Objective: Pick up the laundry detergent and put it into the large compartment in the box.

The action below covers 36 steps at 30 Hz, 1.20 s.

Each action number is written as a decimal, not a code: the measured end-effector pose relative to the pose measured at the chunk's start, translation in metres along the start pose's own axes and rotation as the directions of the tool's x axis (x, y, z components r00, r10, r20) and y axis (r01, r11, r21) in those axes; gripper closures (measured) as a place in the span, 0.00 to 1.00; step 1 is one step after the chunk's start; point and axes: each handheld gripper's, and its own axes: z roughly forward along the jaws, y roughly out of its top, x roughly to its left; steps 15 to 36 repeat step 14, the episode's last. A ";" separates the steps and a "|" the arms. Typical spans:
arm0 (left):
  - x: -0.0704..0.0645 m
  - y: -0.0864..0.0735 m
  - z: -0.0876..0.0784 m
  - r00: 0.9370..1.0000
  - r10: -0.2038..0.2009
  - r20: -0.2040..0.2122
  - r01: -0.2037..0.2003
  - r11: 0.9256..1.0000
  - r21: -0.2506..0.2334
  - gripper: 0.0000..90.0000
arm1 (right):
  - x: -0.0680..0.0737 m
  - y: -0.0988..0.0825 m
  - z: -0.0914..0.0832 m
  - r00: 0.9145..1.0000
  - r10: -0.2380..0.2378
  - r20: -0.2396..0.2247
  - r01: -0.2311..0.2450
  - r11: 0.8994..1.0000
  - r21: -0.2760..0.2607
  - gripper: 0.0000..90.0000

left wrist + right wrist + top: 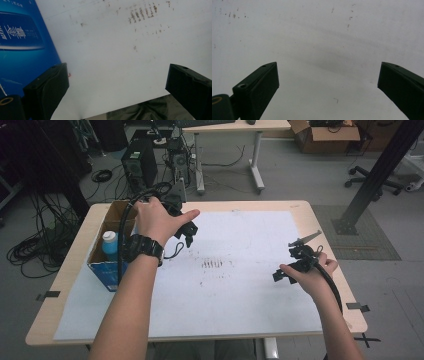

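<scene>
White paper (240,290) covers the counter (320,220); both tools, left tool (185,231) and right tool (287,272), gape empty. At left-centre of the frame, a blue box (107,270) holds a bottle (110,245); the left cable could snag it.

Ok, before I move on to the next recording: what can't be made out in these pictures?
- Bottle in the blue box, high view: the box wall hides all but its cap and shoulder; any label is unreadable.
- Left tongs, high view: the left hand covers most of them.
- Blue box printing, left gripper view: cut off by the frame edge and blurred.
- Marks on the white sheet: too small to read.
</scene>
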 end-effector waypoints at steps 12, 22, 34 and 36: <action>-0.002 0.001 0.001 1.000 0.009 0.006 -0.009 1.000 0.001 0.06 | -0.002 -0.002 0.000 1.000 -0.001 -0.003 0.001 1.000 -0.001 0.04; -0.002 0.001 0.001 1.000 0.011 0.006 -0.011 1.000 0.002 0.06 | -0.002 -0.002 0.000 1.000 0.007 -0.001 -0.007 1.000 -0.001 0.04; -0.002 0.001 0.001 1.000 0.011 0.006 -0.011 1.000 0.002 0.06 | -0.002 -0.002 0.000 1.000 0.007 -0.001 -0.007 1.000 -0.001 0.04; -0.002 0.001 0.001 1.000 0.011 0.006 -0.011 1.000 0.002 0.06 | -0.002 -0.002 0.000 1.000 0.007 -0.001 -0.007 1.000 -0.001 0.04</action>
